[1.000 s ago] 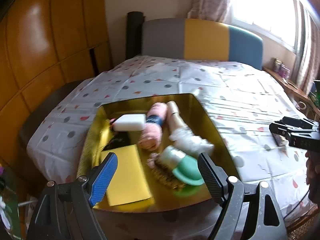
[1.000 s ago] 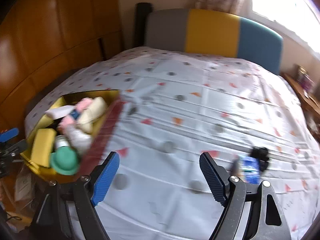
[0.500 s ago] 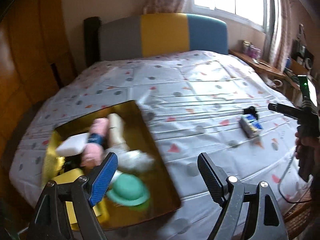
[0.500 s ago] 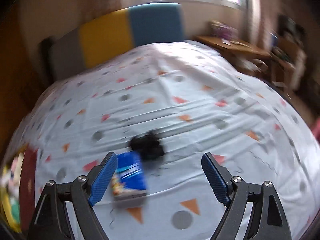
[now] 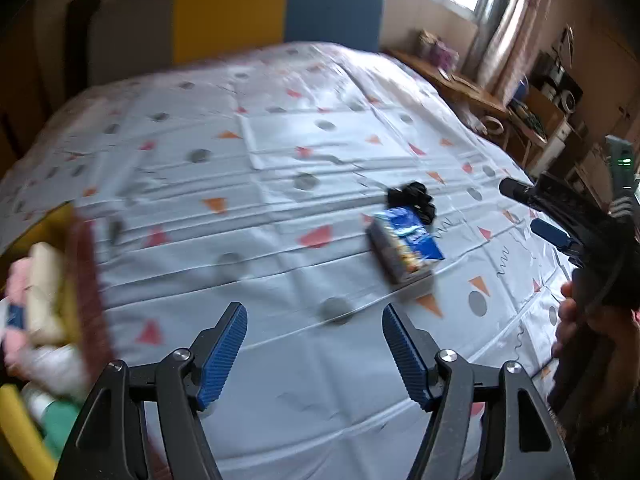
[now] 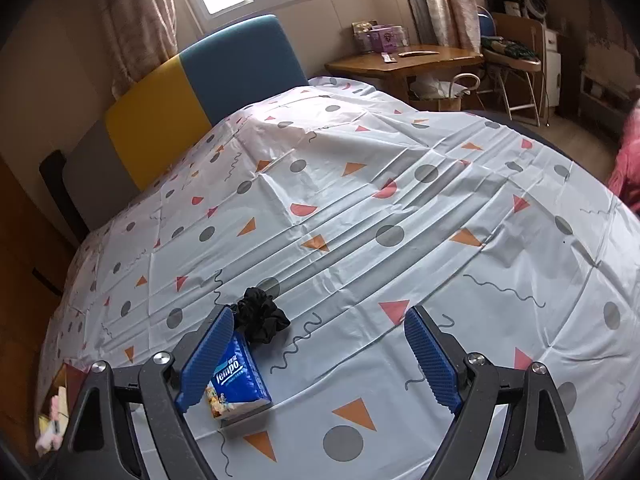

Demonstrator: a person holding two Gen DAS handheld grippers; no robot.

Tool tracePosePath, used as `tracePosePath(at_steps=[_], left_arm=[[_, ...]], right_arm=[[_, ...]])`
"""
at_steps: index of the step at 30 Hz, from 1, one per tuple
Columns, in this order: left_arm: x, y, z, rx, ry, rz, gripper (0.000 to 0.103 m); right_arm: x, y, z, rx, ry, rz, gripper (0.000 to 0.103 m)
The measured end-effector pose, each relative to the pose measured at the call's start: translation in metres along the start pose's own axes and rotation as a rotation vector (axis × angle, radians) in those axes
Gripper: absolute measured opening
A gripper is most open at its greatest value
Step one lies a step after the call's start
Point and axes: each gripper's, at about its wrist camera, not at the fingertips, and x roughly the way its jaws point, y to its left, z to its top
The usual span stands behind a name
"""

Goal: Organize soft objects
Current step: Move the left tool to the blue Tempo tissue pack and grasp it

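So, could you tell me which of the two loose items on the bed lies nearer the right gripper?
The blue tissue pack: it lies right beside the right gripper's left finger, while the black scrunchie lies beyond it.

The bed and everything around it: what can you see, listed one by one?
Tissue pack: one, blue, on the bed sheet.
Scrunchie: one, black, touching the pack's far end.
Bed sheet: one, white with dots and triangles.
Tray: one, gold, at the bed's left edge, holding blurred soft things.
Headboard: one, grey, yellow and blue.
Wooden desk: one, beside the bed.
Left gripper: blue pads, nothing between them, closing.
Right gripper: blue pads, open, above the pack.
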Motion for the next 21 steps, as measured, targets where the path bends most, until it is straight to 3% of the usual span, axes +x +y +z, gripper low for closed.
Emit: tracePosePath(at_steps=[9,14,18,21], left_arm=[[0.073,-0.043,0.035,-0.034,0.122,-0.083,0.074],[0.102,-0.060,0.051,-0.043,0.136,-0.084,0.081],[0.125,-0.068,0.058,-0.056,0.167,-0.063,0.081],[0.129,-0.072,0.062,-0.037,0.137,-0.021,0.068]], right_arm=[[-0.003,-0.015,0.002,0.083,-0.003,0.028,0.090],[-0.002,-0.020,0.004,0.116,0.013,0.057,0.090],[-0.002,-0.021,0.004,0.129,0.011,0.070,0.091],[-0.001,-0.020,0.003,0.126,0.020,0.078,0.091]])
